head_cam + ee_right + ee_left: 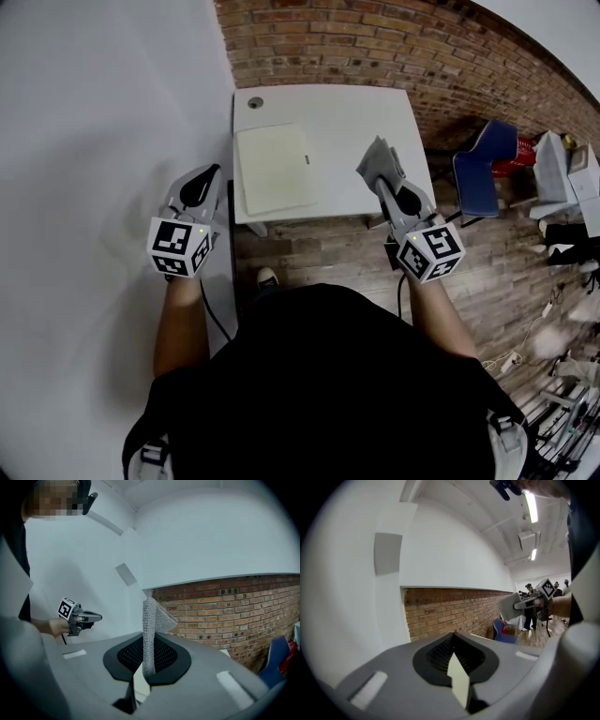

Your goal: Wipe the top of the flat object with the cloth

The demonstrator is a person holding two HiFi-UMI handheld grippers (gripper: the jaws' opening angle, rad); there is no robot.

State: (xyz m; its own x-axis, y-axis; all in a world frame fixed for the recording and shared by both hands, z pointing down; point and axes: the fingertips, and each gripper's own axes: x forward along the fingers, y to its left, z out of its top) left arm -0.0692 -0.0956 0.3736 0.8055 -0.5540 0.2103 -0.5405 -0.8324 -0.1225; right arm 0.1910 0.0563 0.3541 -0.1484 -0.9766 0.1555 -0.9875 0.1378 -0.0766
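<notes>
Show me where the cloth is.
Head view: the grey cloth is pinched in the right gripper over the white table, right of the cream pad.

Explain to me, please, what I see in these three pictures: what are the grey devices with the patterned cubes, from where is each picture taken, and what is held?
There is no robot here. A person holds a hand tool with two jaws, called a gripper, in each hand. The patterned cubes are parts of these tools.

The head view comes from a camera on the person's head, looking steeply down. Each of the other two views comes from a camera riding on one gripper, looking along its jaws.

Below stands a white table, and a flat cream object lies on its left part. The right gripper is shut on a grey cloth, which does not yet touch the flat object. The left gripper is shut with nothing in it, off to the left of the table. The wiping has not begun.
</notes>
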